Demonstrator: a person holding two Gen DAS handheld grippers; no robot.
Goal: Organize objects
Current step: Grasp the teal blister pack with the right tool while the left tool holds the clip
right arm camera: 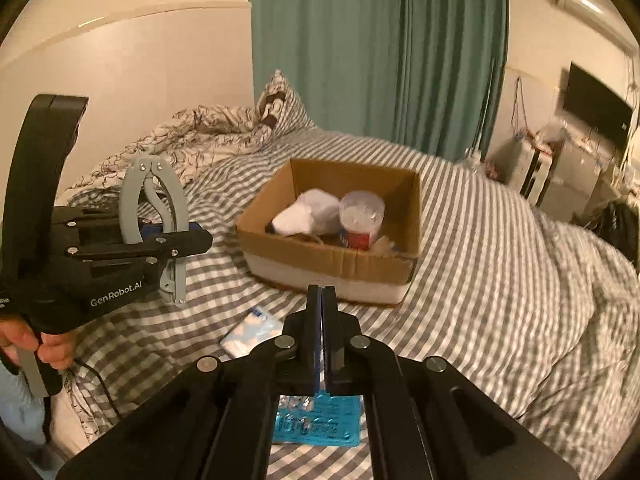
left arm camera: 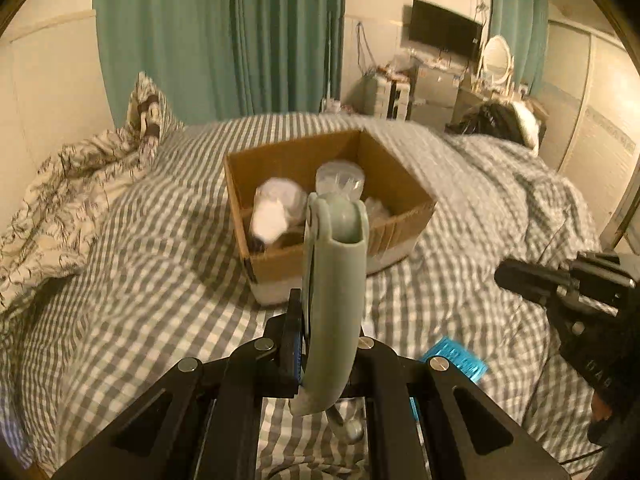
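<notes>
My left gripper (left arm camera: pixel 320 332) is shut on a grey-green hand tool (left arm camera: pixel 334 300), held above the bed short of the cardboard box (left arm camera: pixel 280 258). The right wrist view shows that tool (right arm camera: pixel 154 220) in the left gripper (right arm camera: pixel 176 236) at the left. The box (right arm camera: pixel 320 256) holds a white plush toy (right arm camera: pixel 308 214), a clear plastic cup (right arm camera: pixel 362 210) and small items. My right gripper (right arm camera: pixel 322 320) is shut and empty, above a blue blister pack (right arm camera: pixel 320 426); it also shows in the left wrist view (left arm camera: pixel 500 276). A white packet (right arm camera: pixel 250 332) lies on the bed.
The bed has a grey checked sheet (right arm camera: pixel 500 280) with a rumpled patterned duvet (left arm camera: pixel 60 200) at the far left. Teal curtains (left arm camera: pixel 224 36) hang behind. A cluttered dresser (left arm camera: pixel 424 84) and a wall TV (left arm camera: pixel 444 32) stand beyond the bed on the right.
</notes>
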